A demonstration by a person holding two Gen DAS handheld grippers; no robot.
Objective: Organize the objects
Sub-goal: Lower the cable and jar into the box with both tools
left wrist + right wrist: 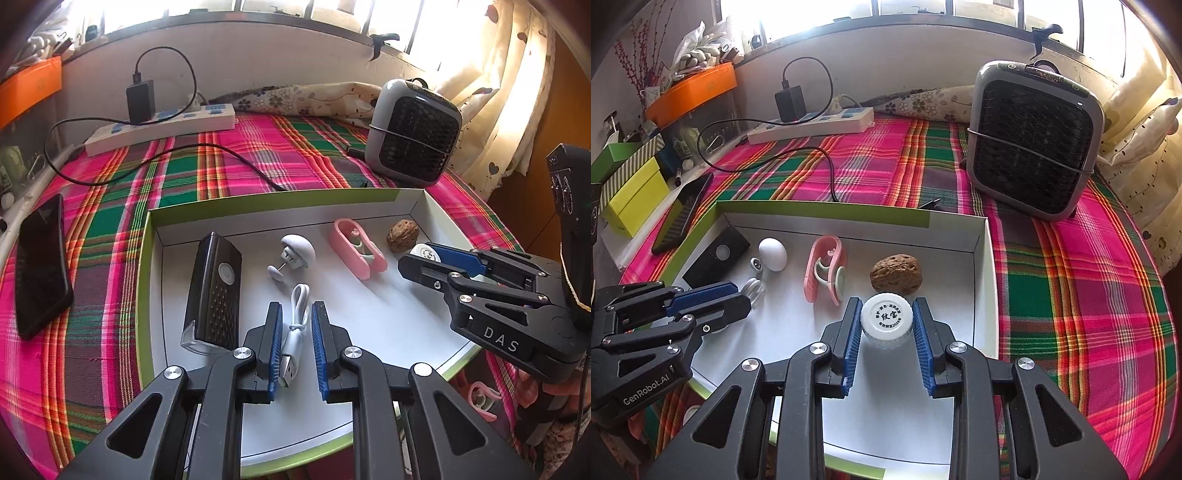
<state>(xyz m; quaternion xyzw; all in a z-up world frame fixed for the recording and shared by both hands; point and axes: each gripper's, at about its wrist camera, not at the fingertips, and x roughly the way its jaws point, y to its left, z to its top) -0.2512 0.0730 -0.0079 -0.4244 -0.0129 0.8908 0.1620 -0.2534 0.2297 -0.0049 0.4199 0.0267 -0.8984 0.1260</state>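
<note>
A white tray with a green rim (pixel 146 266) (pixel 986 280) lies on the plaid bed. In it are a black sensor light (pixel 214 291) (pixel 716 260), a white mushroom-shaped plug (pixel 297 251) (pixel 772 254), a pink clip (pixel 356 253) (pixel 823 271), a walnut (pixel 402 235) (pixel 895 274), a bundled white USB cable (pixel 295 325) (pixel 753 290) and a white-capped jar (pixel 886 319) (pixel 424 254). My left gripper (pixel 296 314) is open, its pads on either side of the cable, not pressing it. My right gripper (pixel 886 310) has its jaws around the jar; the pads look in contact with the cap.
A black phone (pixel 42 266) lies left of the tray. A power strip with charger (pixel 162 127) and its black cable (pixel 221 151) lie behind. A grey desk fan (pixel 1034 144) stands at the back right. Green boxes (pixel 631 192) stand at the far left.
</note>
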